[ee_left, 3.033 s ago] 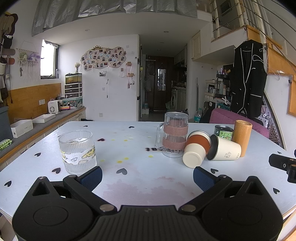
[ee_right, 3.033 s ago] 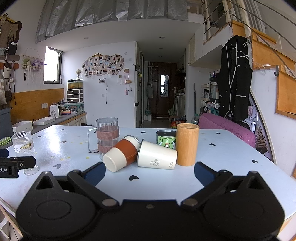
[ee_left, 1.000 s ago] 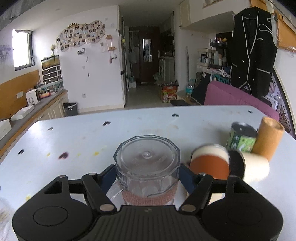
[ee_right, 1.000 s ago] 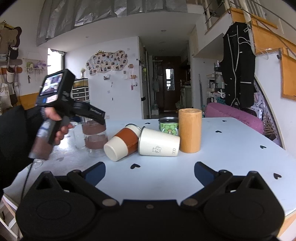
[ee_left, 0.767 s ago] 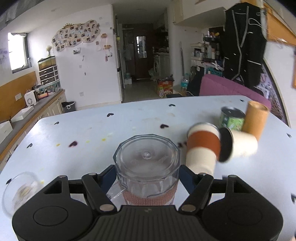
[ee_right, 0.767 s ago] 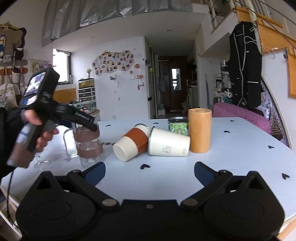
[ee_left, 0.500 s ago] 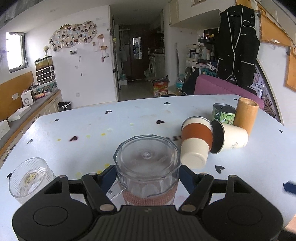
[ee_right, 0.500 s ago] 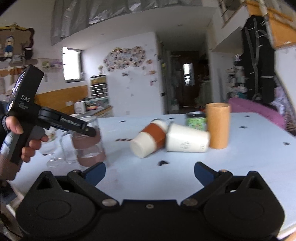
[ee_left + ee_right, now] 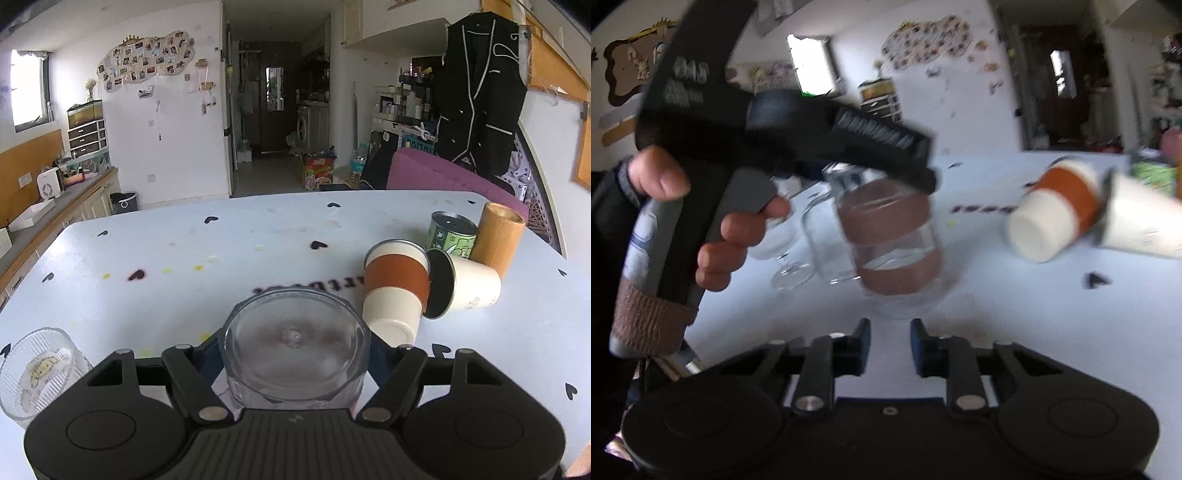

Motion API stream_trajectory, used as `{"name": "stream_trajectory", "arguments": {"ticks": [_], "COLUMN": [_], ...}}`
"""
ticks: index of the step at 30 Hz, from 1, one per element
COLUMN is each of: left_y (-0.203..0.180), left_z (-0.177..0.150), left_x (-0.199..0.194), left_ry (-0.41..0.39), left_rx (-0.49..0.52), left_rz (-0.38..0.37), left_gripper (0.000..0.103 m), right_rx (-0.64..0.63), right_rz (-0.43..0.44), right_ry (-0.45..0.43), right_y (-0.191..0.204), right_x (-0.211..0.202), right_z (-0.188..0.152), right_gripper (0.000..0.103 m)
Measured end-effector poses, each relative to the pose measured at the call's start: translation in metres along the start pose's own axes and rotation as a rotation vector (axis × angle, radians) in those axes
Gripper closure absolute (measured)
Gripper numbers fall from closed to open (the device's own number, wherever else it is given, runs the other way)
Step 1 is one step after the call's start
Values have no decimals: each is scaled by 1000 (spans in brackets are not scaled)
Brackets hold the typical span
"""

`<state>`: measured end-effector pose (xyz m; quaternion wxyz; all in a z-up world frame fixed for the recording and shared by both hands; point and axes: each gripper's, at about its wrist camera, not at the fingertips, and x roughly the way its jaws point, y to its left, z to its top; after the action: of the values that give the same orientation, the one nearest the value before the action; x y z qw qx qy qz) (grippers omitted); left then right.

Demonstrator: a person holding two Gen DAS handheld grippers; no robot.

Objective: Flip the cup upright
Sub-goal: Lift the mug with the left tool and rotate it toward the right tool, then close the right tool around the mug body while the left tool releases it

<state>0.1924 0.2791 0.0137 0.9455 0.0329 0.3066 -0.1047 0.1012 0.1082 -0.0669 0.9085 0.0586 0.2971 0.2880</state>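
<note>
My left gripper (image 9: 295,343) is shut on a clear glass mug (image 9: 295,350) with a brown band, gripped near its flat base, which faces the camera. In the right wrist view the mug (image 9: 890,240) hangs tilted just above the white table (image 9: 1034,314), rim downward, under the left gripper (image 9: 886,173). My right gripper (image 9: 889,341) is nearly shut and empty, just in front of the mug, with a narrow gap between the pads.
A ribbed glass (image 9: 35,373) stands at the left. A cream cup with an orange sleeve (image 9: 397,284) and a white paper cup (image 9: 465,282) lie on their sides at the right. A green tin (image 9: 448,234) and a wooden cylinder (image 9: 498,238) stand behind them.
My left gripper closed on the mug and carried it left and toward the near edge, tilting it. My right gripper swung left toward the mug and its jaws closed from wide open to nearly shut.
</note>
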Motion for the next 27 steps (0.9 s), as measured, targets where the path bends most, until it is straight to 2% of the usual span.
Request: {"name": "stream_trajectory", "arguments": {"ticks": [3,5,7,12,15,19,24,27], "left_y": [1,1,2,2,2,-4,-2,-4], "left_z": [-5,-12,-17,-41,-56,-79,-92,-99], "left_x": [-7,-15,-24,-44,-51,-55,-55,-55], "left_ry": [-3,-27,-36,-64,-53,-70,-56,-62], "left_rx": [5,16,10,22,16,38,27,26], "left_rz": [-17,-8,-30,-65,-88,-71,-88,-91], "left_gripper": [28,28,28,28,28,29,37,37], "right_rx": [27,52,90,119,131,161,107,99], "right_rz": [11,-10,-22,-34,-43,-64,-108,-139], "right_ry": [14,12,11,2,3,0,-2,-2], "right_y": [2,-1,-8,-14,-16,-24,-24,-31], "right_x": [18,26,29,29,29,23,17,10], "right_z": [3,7,8,3,1,-3,-8,-6], "right_gripper": [85,86,87,87,86,86,86,79]}}
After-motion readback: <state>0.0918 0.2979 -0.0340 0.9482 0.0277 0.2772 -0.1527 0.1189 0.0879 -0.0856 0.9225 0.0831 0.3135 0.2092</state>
